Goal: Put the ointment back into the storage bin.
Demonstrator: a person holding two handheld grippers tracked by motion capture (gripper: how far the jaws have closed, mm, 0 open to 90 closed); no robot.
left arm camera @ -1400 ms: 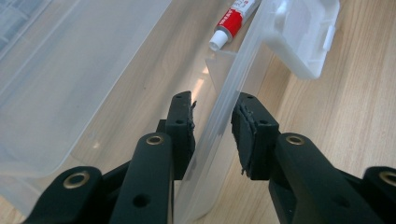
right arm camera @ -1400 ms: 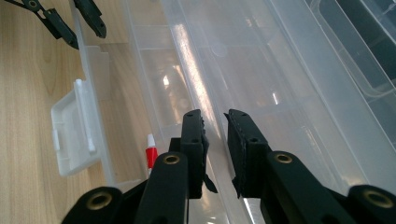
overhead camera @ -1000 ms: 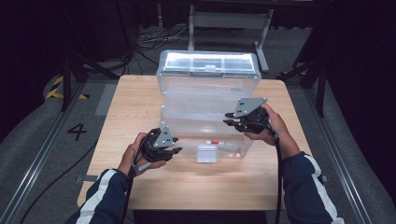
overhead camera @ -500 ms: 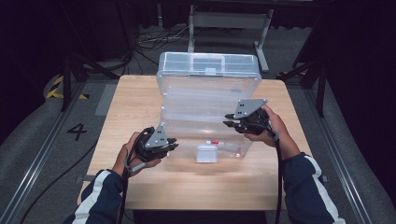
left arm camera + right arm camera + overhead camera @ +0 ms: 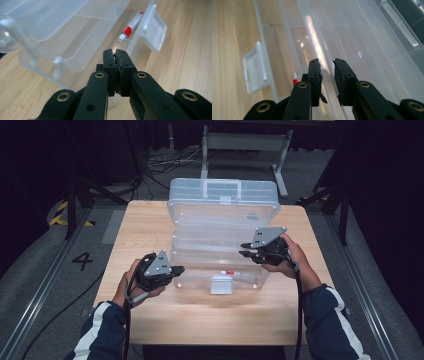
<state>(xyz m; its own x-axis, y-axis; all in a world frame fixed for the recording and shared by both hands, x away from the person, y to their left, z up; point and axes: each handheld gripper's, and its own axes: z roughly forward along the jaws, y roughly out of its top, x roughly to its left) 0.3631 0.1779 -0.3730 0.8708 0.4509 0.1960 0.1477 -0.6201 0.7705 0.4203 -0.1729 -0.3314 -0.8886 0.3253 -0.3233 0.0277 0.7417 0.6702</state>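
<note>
A clear plastic organiser box (image 5: 222, 215) stands open on the wooden table (image 5: 145, 220), its trays stepped toward me. A small white tube with a red band (image 5: 227, 272) lies in the lowest tray, also seen in the left gripper view (image 5: 131, 25). My left gripper (image 5: 180, 269) hovers at the box's front left corner. Its jaws have just been closing and now meet with nothing between them (image 5: 115, 51). My right gripper (image 5: 242, 250) is at the box's right side, shut on the clear rim of a tray (image 5: 326, 61).
The box's white latch flap (image 5: 221, 284) hangs open over the front edge, near the tube. The lid with its handle (image 5: 223, 190) lies back at the far side. Dark floor, cables and stand legs surround the table.
My left gripper's jaws have closed and that hand has risen slightly beside the box's corner. The right hand and the box have kept still.
</note>
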